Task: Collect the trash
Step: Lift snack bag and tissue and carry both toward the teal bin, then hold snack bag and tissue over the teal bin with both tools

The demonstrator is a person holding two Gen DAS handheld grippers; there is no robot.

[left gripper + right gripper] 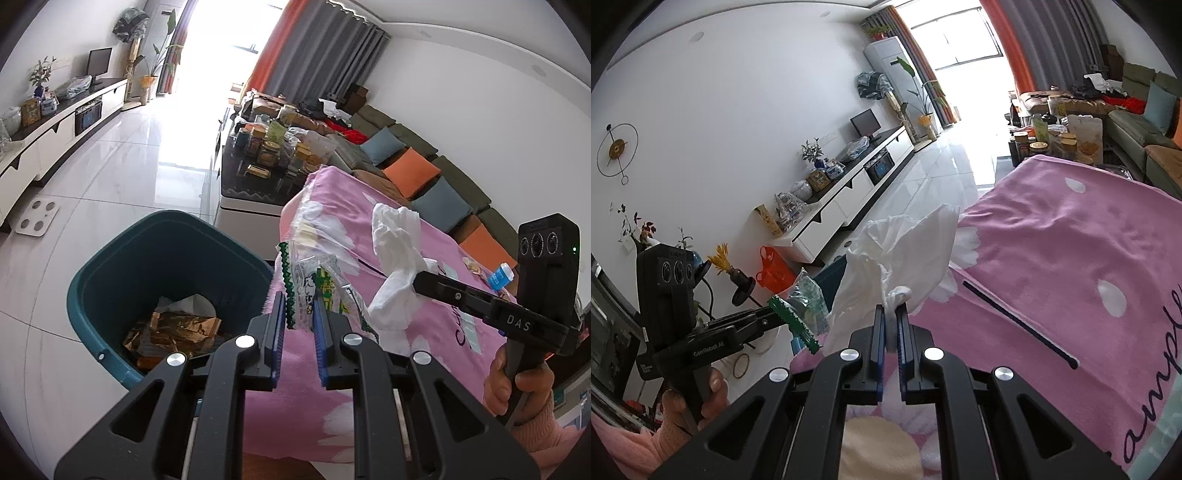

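My left gripper (300, 308) is shut on a clear plastic wrapper (314, 284) with green zigzag edging, held over the edge of the pink cloth, just right of the dark teal bin (110, 280). Inside the bin lie a gold foil wrapper (173, 332) and some white paper. My right gripper (894, 314) is shut on a crumpled white tissue (901, 254), lifted above the pink cloth (1052, 258). In the left wrist view the right gripper (419, 282) comes in from the right, with the tissue (397, 258) hanging from its tip. The left gripper (775, 314) and its wrapper (805, 299) appear at the left of the right wrist view.
A small blue-and-white packet (500, 275) lies further right on the pink cloth. Beyond the cloth stands a dark coffee table (258, 173) crowded with jars, and a sofa with cushions (424, 173) runs along the right wall. A white TV cabinet (55, 136) lines the left wall.
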